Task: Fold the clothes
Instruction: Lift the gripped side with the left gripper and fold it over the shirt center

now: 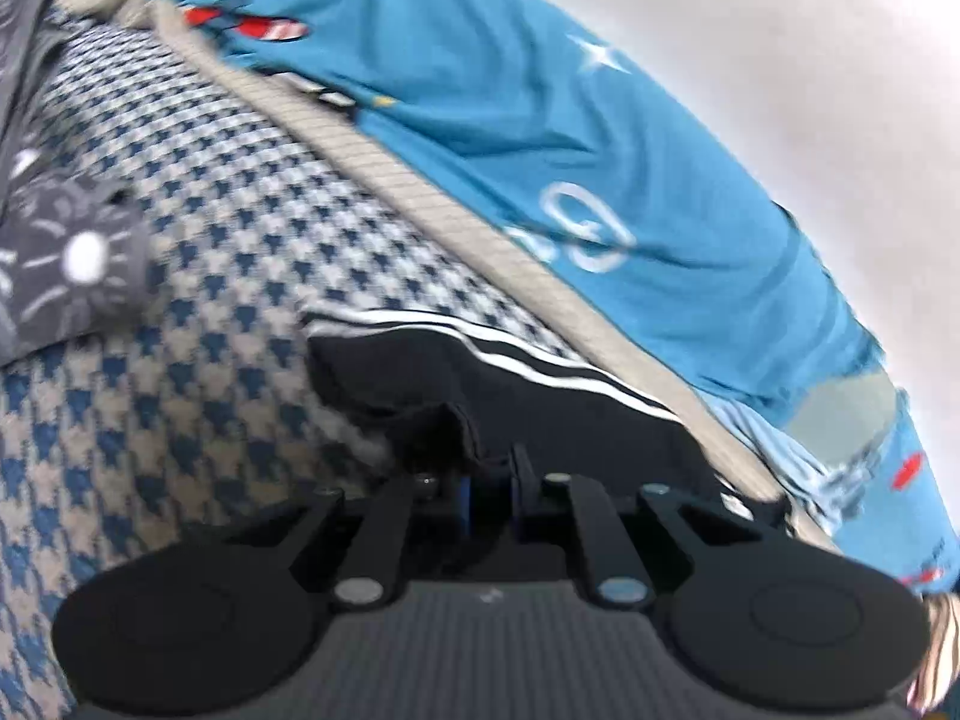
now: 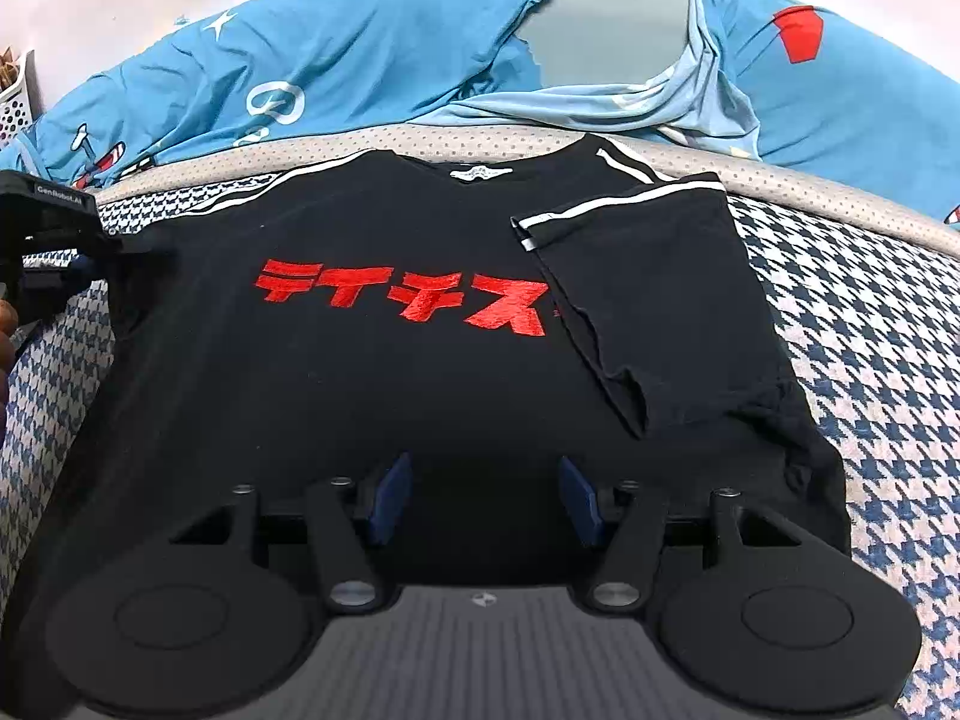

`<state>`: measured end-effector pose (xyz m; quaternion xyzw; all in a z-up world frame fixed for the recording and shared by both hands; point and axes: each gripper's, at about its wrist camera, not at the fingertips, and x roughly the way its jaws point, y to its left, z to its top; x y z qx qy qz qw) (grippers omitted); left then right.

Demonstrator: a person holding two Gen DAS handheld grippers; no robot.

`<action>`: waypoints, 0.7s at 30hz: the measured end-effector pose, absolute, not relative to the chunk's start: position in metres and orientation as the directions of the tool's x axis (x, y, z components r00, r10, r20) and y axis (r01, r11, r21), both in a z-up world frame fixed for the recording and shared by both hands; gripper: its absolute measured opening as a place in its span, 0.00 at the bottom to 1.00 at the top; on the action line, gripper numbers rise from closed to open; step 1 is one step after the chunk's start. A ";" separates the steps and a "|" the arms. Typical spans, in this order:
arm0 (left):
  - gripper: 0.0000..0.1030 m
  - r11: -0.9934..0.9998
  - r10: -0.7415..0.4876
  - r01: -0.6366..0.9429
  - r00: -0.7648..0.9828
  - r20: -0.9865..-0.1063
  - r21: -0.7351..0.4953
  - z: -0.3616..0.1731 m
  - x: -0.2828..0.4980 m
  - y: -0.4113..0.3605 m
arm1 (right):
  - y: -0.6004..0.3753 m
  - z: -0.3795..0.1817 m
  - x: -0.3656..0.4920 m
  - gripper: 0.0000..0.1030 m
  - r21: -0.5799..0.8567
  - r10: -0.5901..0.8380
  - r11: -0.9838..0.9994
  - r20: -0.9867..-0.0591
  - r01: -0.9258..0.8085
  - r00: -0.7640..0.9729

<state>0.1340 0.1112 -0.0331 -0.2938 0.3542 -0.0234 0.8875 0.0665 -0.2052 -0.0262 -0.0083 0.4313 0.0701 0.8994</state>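
Black T-shirt (image 2: 372, 372) spread front-up on the bed, directly ahead of and beneath the right claw (image 2: 486, 498), red lettering (image 2: 402, 300) just beyond its tips. Right sleeve (image 2: 648, 300) already turned in over the chest, ahead and to the right of that claw; left sleeve still out flat, its white-striped edge (image 1: 480, 342) just ahead of the left claw (image 1: 489, 480).

Left claw clamped shut on a pinch of black sleeve cloth, bunched up between the pads. Right claw standing open above the hem, blue pads (image 2: 396, 498) apart, nothing between them.

Thin knit by the look: light, limp, no stiffness, likely to sag and drag if lifted by one point. Best taken at seams and hems, where doubled cloth gives the pads something to bite: sleeve cuff on the left, bottom hem in front of the right claw. Little risk of slipping; more risk of wrinkles or of pulling the folded sleeve loose.

Bed cover (image 2: 870, 360) in blue-and-white houndstooth, soft and slightly yielding, to both sides of the claws. Beyond, a crumpled blue quilt (image 2: 360, 66) with cartoon prints against a pale wall (image 1: 780, 60). Grey patterned garment (image 1: 66, 264) far left of the left claw. White basket (image 2: 15, 102) at far left.
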 end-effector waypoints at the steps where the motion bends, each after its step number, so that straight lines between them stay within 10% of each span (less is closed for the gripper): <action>1: 0.10 0.834 -0.259 -0.144 0.750 -0.608 -0.533 -0.031 0.133 0.105 | -0.206 -0.026 0.067 0.53 0.046 0.118 0.990 -0.777 -0.131 0.618; 13: 0.11 0.905 -0.424 0.301 0.606 -0.673 -0.300 -0.035 0.117 -0.008 | -0.209 -0.025 0.069 0.53 0.038 0.101 0.993 -0.781 -0.115 0.617; 21: 0.37 0.863 -0.490 0.423 0.567 -0.662 -0.277 -0.029 0.099 -0.028 | -0.209 -0.024 0.069 0.53 0.039 0.100 0.993 -0.779 -0.112 0.620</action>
